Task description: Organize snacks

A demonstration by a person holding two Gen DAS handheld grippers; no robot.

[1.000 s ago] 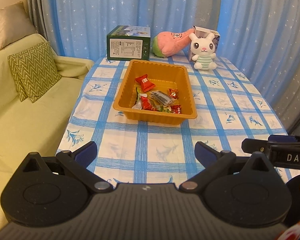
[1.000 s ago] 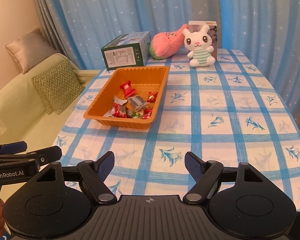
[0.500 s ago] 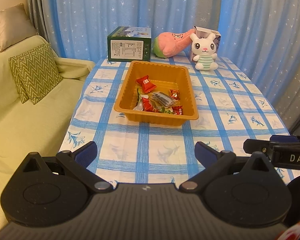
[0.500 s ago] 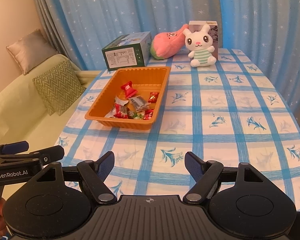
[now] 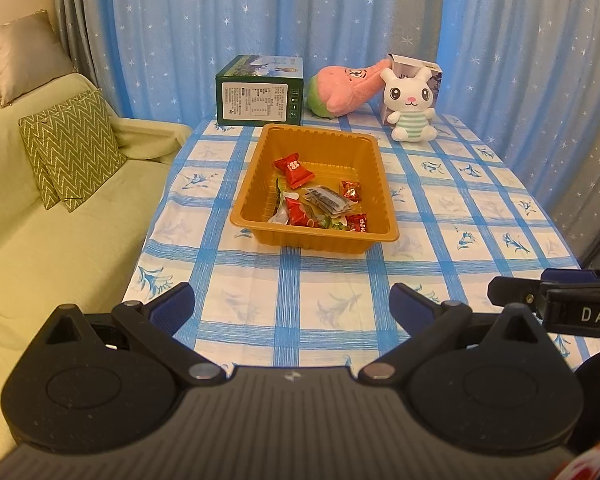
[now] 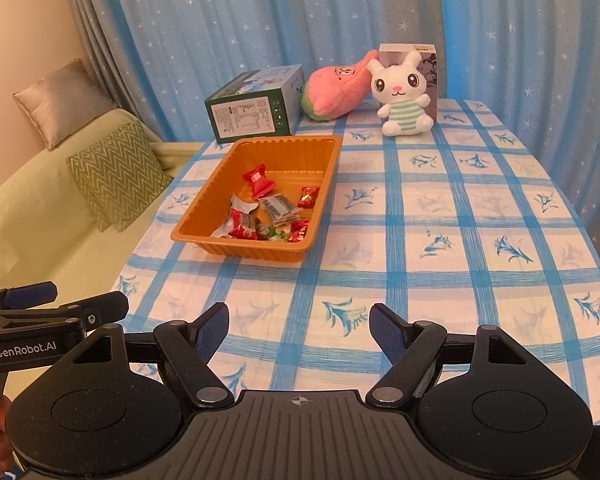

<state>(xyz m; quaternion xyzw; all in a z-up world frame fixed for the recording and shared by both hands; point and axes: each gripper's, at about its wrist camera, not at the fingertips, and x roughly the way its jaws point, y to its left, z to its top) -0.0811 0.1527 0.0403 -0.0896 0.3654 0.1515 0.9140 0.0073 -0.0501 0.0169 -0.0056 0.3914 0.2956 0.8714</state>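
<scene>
Table [image 5: 328,308] under a blue-and-white checked cloth printed with flowers. Near its middle, an orange plastic tray [image 5: 256,184]. Along the far edge, a green carton [image 5: 259,96], a pink-and-green plush [image 5: 346,89] just beside it, then a white rabbit plush [image 5: 410,108] before a small box [image 5: 414,65].

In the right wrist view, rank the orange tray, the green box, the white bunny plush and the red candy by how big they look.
1. orange tray
2. green box
3. white bunny plush
4. red candy
The box and bunny sit farther back, so they look smaller than they are.
</scene>
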